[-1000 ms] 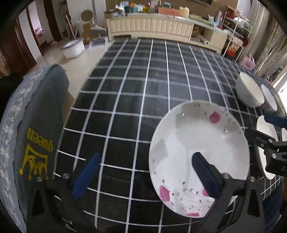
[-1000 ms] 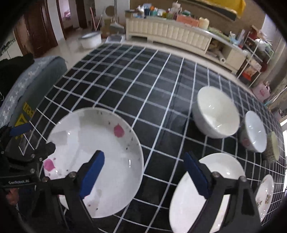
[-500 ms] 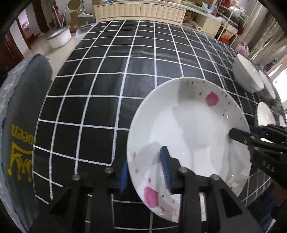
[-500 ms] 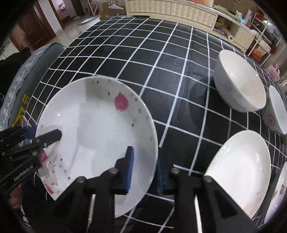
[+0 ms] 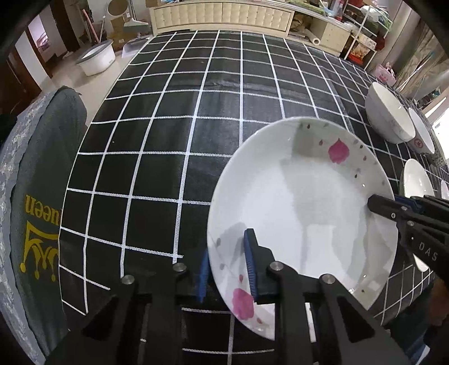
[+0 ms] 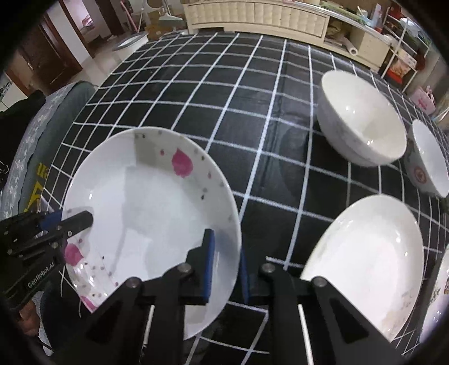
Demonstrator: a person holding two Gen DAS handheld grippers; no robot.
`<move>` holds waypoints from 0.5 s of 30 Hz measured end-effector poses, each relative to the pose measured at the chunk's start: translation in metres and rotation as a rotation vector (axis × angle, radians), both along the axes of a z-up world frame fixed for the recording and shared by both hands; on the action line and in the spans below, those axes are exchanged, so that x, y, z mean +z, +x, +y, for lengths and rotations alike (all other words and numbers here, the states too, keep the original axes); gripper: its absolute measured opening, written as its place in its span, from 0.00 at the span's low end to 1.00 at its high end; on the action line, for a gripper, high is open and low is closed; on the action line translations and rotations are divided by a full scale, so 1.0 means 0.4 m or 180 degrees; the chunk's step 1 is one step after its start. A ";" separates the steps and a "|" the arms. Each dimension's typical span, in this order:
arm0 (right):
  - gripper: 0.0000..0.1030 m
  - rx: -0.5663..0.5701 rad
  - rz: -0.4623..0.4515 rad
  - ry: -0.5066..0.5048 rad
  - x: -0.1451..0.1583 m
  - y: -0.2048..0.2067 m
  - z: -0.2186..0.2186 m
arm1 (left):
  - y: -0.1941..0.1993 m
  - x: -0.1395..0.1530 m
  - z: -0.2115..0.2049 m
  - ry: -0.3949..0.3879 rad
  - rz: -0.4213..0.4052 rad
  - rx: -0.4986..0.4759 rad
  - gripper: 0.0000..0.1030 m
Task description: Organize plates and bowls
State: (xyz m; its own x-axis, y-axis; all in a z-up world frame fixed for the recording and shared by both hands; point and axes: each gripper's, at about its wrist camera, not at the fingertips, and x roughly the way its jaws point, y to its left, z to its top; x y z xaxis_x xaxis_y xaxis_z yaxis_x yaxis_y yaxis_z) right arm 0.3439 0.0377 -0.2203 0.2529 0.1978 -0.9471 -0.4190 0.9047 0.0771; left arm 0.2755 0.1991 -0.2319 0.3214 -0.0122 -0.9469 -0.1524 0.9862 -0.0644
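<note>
A white plate with pink petals (image 5: 303, 202) is held by both grippers above the black checked tablecloth (image 5: 196, 126). My left gripper (image 5: 227, 266) is shut on its left rim; my right gripper (image 6: 224, 264) is shut on its right rim. The plate (image 6: 146, 202) looks tilted and lifted off the cloth. In the right wrist view a plain white plate (image 6: 370, 252) lies to the right, with a large white bowl (image 6: 362, 118) and a smaller bowl (image 6: 429, 157) behind it.
A grey chair back with yellow print (image 5: 36, 202) stands at the table's left edge. A patterned plate (image 6: 440, 283) sits at the far right edge. A cream cabinet (image 5: 224, 14) and a white basin (image 5: 96, 57) are beyond the table.
Both grippers went from open to shut on opposite rims of the petal plate. The plate has since risen and tilted a little.
</note>
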 end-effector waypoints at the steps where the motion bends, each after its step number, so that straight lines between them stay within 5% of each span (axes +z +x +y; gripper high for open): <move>1: 0.19 0.0006 -0.0010 0.0009 0.006 0.003 -0.003 | 0.000 0.003 0.003 -0.0011 -0.0003 0.0007 0.20; 15: 0.19 0.0042 0.0091 0.0003 -0.026 0.044 0.017 | 0.026 -0.011 0.010 0.0084 0.0064 0.0093 0.19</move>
